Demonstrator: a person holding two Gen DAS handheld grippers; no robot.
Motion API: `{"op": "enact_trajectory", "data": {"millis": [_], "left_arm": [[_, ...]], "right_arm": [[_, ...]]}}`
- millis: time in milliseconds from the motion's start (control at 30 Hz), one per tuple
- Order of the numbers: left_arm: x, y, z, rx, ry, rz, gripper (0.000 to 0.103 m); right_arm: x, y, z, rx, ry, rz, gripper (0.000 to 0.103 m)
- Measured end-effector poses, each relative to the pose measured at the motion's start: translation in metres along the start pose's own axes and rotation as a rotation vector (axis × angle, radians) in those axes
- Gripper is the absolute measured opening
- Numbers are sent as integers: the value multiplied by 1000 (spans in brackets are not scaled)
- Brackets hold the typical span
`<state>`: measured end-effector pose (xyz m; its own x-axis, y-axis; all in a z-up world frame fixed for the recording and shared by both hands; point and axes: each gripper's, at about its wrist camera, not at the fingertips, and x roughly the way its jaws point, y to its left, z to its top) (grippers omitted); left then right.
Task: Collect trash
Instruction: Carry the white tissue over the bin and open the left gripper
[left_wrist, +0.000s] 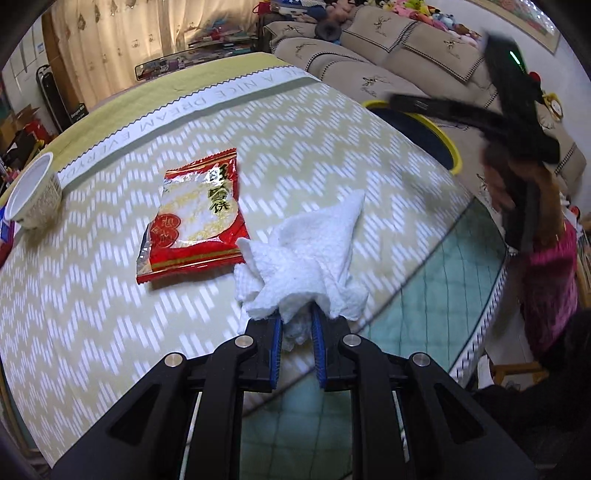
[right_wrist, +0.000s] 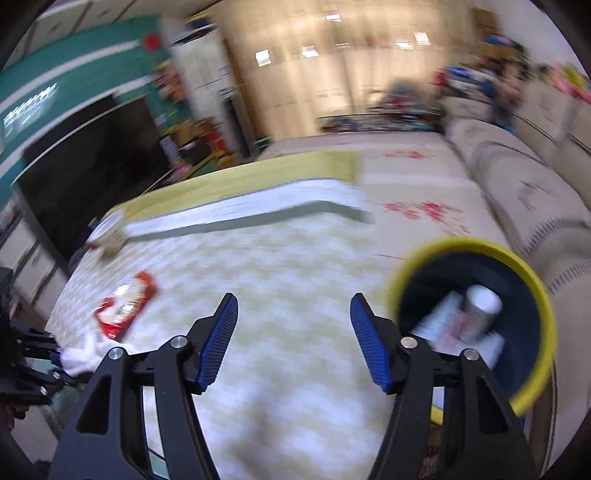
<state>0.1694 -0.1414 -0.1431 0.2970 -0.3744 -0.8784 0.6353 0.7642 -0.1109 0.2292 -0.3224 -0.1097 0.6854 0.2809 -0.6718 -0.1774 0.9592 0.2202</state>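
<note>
My left gripper (left_wrist: 296, 319) is shut on a crumpled white paper towel (left_wrist: 314, 251), which fans out ahead of the blue pads above the table's near edge. A red snack wrapper (left_wrist: 195, 218) lies flat on the zigzag cloth just left of the towel. In the right wrist view my right gripper (right_wrist: 293, 299) stands open with nothing between its fingers, over the cloth. The yellow-rimmed bin (right_wrist: 532, 280) sits just right of it, holding a can and papers. The wrapper (right_wrist: 125, 306) and towel (right_wrist: 81, 354) show at lower left.
A white paper cup (left_wrist: 33, 195) stands at the table's far left. The bin's rim (left_wrist: 448, 144) lies off the table's right side, against a beige sofa (left_wrist: 406, 48). A person's pink sleeve (left_wrist: 550, 273) is at right. Green tiled floor (left_wrist: 424, 295) shows below the table edge.
</note>
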Motion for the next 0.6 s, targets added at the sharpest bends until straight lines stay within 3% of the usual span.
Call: {"op": "enact_trajectory", "data": {"millis": [133, 333, 600], "left_arm": [[-6, -1, -11, 3, -3, -7, 15], [-8, 1, -16, 5, -19, -23, 15], [-31, 5, -40, 37, -60, -53, 15]], "right_arm": [[34, 59, 14, -126, 78, 99, 60], [79, 122, 17, -304, 199, 115, 60], [103, 132, 10, -374, 269, 49, 60]]}}
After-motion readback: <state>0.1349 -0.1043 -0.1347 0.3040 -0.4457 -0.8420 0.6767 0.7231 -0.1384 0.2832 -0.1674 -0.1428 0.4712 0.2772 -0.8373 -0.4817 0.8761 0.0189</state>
